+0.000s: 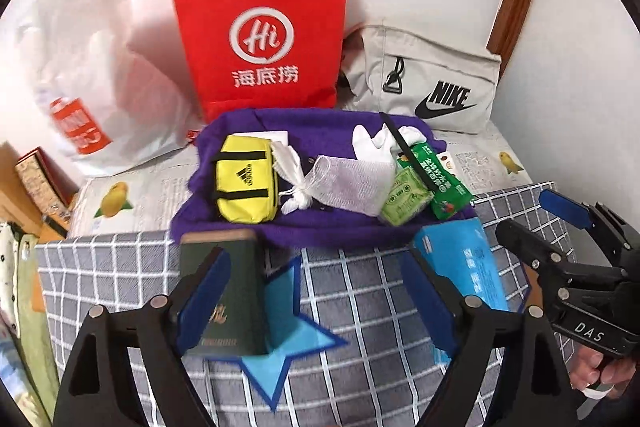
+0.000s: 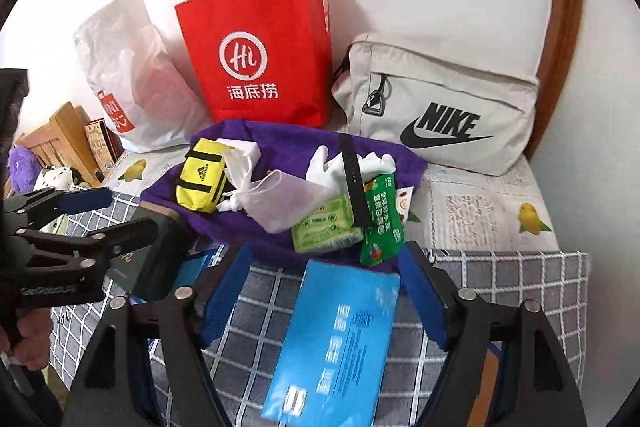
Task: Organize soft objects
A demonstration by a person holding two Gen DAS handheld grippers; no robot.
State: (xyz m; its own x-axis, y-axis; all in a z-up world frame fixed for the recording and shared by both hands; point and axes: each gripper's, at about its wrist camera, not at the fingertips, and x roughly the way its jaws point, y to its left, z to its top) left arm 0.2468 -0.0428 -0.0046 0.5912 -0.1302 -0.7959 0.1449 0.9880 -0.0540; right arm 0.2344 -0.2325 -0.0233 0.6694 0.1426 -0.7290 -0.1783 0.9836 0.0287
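Observation:
A purple cloth [image 1: 320, 223] [image 2: 280, 139] lies on the bed. On it rest a yellow Adidas pouch [image 1: 246, 183] [image 2: 200, 177], a white mesh bag [image 1: 344, 183] [image 2: 288, 203], white gloves [image 1: 376, 139] [image 2: 324, 163], a black strap [image 2: 356, 183] and green packets [image 1: 404, 199] [image 2: 324, 231]. My left gripper [image 1: 316, 303] [image 2: 120, 215] is open. A dark green box [image 1: 224, 291] [image 2: 148, 267] lies by its left finger. My right gripper [image 2: 326, 291] [image 1: 536, 223] is open over a blue packet [image 2: 332, 343] [image 1: 468, 267] that lies flat between its fingers.
A red paper bag [image 1: 260, 39] [image 2: 256, 55], a white plastic bag [image 1: 88, 67] [image 2: 128, 75] and a grey Nike bag [image 1: 424, 79] [image 2: 440, 107] stand against the wall. A blue star shape [image 1: 288, 347] lies on the checked cloth [image 1: 380, 327] [image 2: 512, 279]. Wooden furniture [image 2: 60, 131] stands at the left.

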